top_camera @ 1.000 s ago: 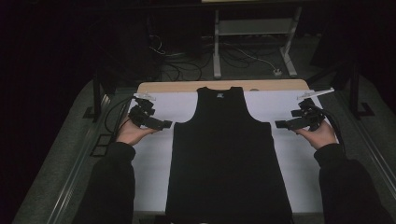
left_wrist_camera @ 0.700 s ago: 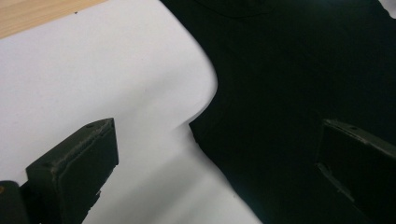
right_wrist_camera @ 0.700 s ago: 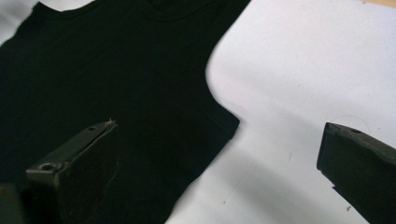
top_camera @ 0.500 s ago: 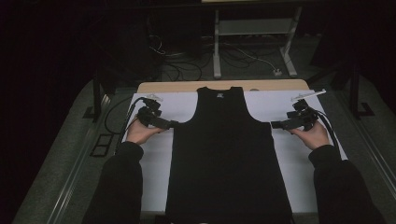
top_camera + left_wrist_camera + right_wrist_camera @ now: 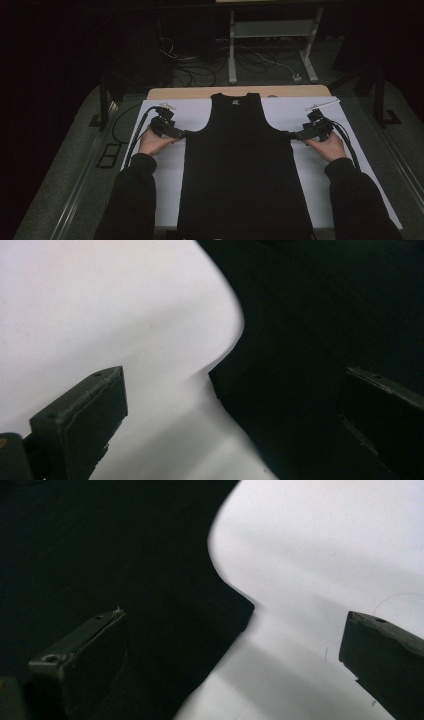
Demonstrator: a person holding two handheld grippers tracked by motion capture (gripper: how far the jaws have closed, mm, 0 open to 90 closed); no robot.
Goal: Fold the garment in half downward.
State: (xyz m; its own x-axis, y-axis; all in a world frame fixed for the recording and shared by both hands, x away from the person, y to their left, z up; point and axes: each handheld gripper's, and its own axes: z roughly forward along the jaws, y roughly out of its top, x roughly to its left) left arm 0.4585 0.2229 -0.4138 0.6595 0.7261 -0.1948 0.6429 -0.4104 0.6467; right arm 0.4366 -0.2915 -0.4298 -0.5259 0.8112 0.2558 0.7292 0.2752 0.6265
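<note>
Near the counter's left edge, the left claw (image 5: pixel 183 134) spreads wide at the armhole corner of the black tank top (image 5: pixel 243 165); in the left gripper view one jaw stands over the white sheet (image 5: pixel 100 305) and the other over the dark cloth, gripping nothing. The tank top lies flat along the counter's middle, its neck toward the far edge and its hem at the near edge. Toward the right edge, the right claw (image 5: pixel 292 136) is equally wide, straddling the opposite armhole corner.
</note>
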